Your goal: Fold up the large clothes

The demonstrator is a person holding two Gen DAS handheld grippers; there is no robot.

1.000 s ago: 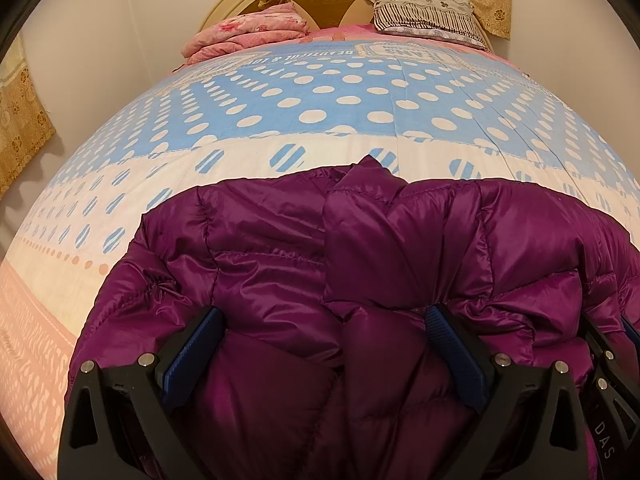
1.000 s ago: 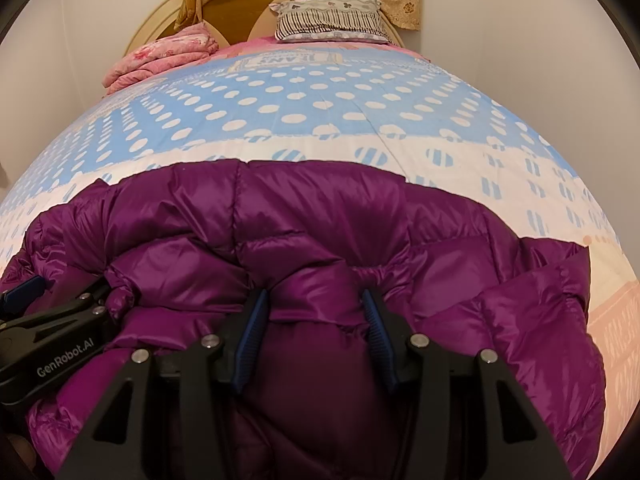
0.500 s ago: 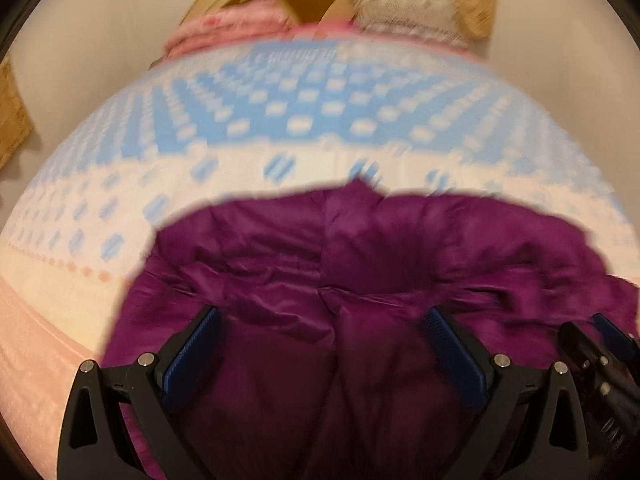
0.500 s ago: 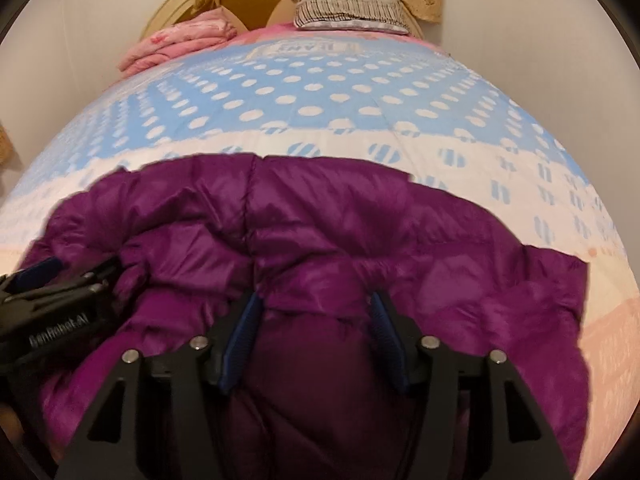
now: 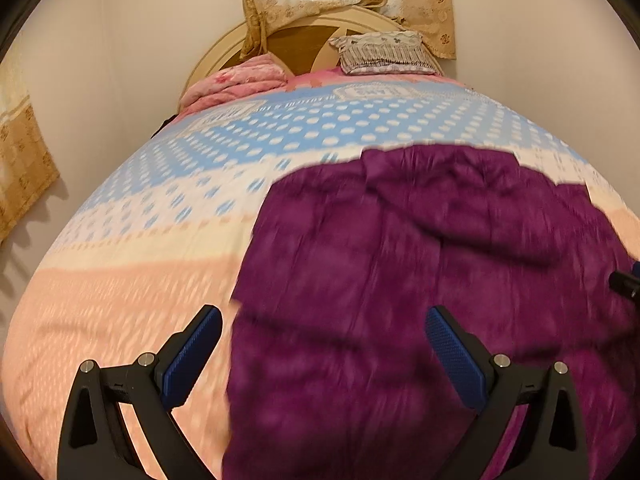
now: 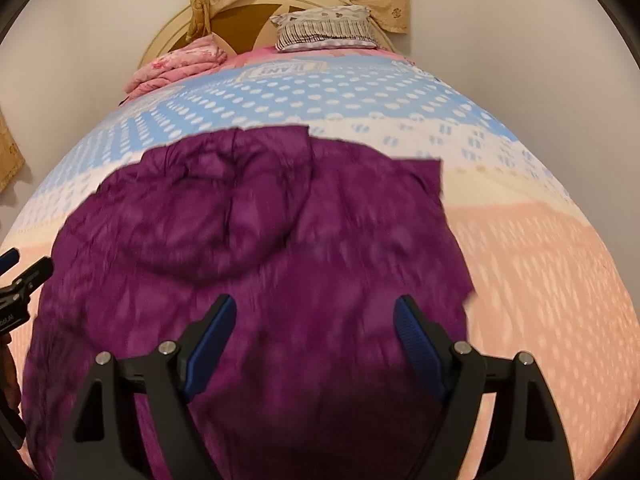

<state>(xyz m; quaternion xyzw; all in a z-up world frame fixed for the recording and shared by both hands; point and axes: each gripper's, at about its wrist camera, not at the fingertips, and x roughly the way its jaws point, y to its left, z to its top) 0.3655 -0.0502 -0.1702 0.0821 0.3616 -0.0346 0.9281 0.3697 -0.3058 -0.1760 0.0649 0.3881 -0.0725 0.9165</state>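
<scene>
We see the purple jacket (image 6: 256, 264) lying flat on the dotted bedspread (image 5: 132, 280), free of both grippers. Our right gripper (image 6: 314, 336) has just been spreading its jaws; our left gripper (image 5: 324, 352) gapes empty too. A pink blanket (image 5: 236, 80) and pillow (image 5: 384, 54) lie at the headboard (image 6: 240, 20).

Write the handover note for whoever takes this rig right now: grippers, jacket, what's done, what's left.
Left gripper: open, empty, above the jacket's left edge.
Right gripper: jaws have just been opening; nothing pinched between them.
Purple puffer jacket: lies released on the bedspread, near the foot end, bunched at the top.
Done: jacket laid down and let go.
Left: looks only partly folded; pictures are blurred, so check the shape, then finish folding.
</scene>
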